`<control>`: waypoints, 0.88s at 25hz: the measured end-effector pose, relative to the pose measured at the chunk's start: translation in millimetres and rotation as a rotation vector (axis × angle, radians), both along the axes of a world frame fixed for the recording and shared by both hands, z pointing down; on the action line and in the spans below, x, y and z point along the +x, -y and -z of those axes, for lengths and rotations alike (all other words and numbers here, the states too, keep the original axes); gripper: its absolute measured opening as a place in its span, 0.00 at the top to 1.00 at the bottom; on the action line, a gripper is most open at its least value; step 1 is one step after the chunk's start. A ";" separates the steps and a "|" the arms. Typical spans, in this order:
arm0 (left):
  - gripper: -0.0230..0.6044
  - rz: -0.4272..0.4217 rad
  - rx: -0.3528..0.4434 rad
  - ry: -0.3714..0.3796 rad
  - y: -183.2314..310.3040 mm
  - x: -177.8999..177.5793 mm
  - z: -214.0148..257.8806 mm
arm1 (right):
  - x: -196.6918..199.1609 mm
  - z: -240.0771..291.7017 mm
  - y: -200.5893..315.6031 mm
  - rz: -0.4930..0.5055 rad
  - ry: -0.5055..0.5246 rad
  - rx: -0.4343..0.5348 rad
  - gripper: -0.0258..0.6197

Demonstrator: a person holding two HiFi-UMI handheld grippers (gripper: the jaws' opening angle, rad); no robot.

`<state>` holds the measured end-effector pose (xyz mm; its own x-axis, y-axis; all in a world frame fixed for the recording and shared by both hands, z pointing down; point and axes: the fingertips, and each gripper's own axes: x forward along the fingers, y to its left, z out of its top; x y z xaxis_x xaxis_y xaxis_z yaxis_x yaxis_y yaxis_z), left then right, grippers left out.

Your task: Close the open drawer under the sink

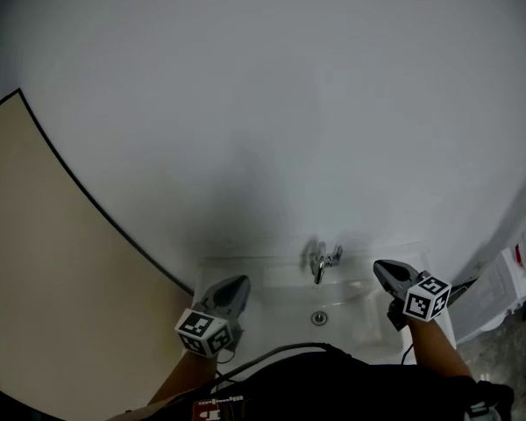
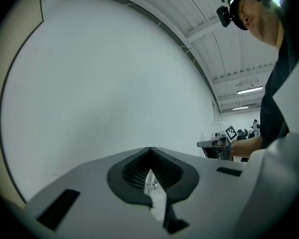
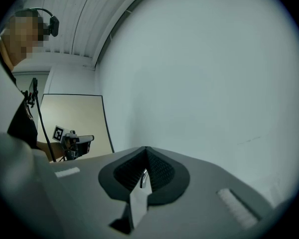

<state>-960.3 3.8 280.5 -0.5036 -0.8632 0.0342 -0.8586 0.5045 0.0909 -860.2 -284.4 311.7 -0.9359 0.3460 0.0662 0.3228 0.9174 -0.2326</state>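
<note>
The left claw (image 1: 235,283) and right claw (image 1: 381,268) hover clenched, empty, over the sink (image 1: 280,318). The drawer is unseen below, so a blind push may miss.

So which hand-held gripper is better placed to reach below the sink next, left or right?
Neither clearly. The left hand-held gripper and the right hand-held gripper flank the faucet over the sink, both shut and empty; no drawer shows.

No legible print, apparently.
</note>
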 end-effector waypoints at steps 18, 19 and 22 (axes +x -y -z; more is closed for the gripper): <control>0.96 -0.022 0.050 -0.024 -2.3 -0.6 -8.3 | 10.4 -2.5 0.8 -0.043 -0.029 0.098 0.96; 0.96 -0.017 0.048 -0.028 -3.7 -0.2 -9.0 | 10.4 -2.9 -0.2 -0.039 -0.030 0.097 0.96; 0.96 -0.005 0.044 -0.033 -6.2 2.0 -9.5 | 10.4 -4.0 -1.2 -0.026 -0.032 0.095 0.96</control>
<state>-958.3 10.0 290.0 -0.4983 -0.8669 0.0128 -0.8573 0.4949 0.1415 -849.8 -283.3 315.7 -0.9414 0.3122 0.1278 0.2921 0.9438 -0.1545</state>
